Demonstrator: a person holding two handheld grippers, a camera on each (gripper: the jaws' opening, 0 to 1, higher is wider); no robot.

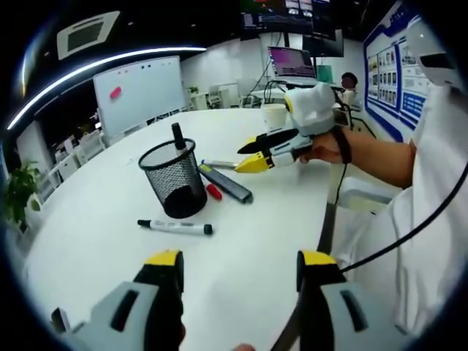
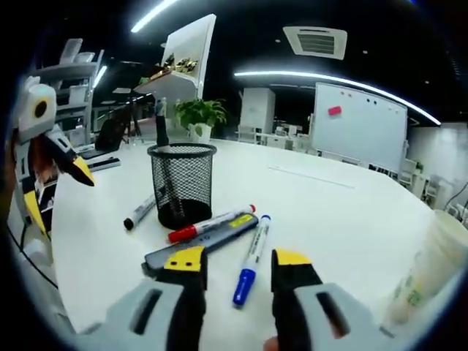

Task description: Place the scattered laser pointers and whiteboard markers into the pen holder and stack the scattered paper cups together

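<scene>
A black mesh pen holder [image 1: 175, 179] [image 2: 183, 183] stands on the white table with one black marker [image 1: 178, 135] [image 2: 161, 121] upright in it. Beside it lie a black-capped whiteboard marker [image 1: 175, 227] [image 2: 139, 212], a red marker [image 1: 213, 191] [image 2: 212, 223], a dark grey laser pointer [image 1: 228, 184] [image 2: 201, 245] and a blue marker [image 2: 252, 259]. My right gripper [image 2: 239, 259] [image 1: 251, 155] is open, and the blue marker lies just beyond its tips. My left gripper [image 1: 240, 259] [image 2: 55, 190] hangs open above the table's near edge. A paper cup stack [image 2: 431, 267] [image 1: 274, 115] stands apart.
The table's edge [image 1: 325, 219] curves along the right, with a person's white sleeve [image 1: 424, 219] and a black cable [image 1: 409, 234] beside it. A whiteboard [image 1: 139, 91] [image 2: 358, 124], a potted plant [image 2: 197, 117] and a laptop [image 1: 291, 62] stand further off.
</scene>
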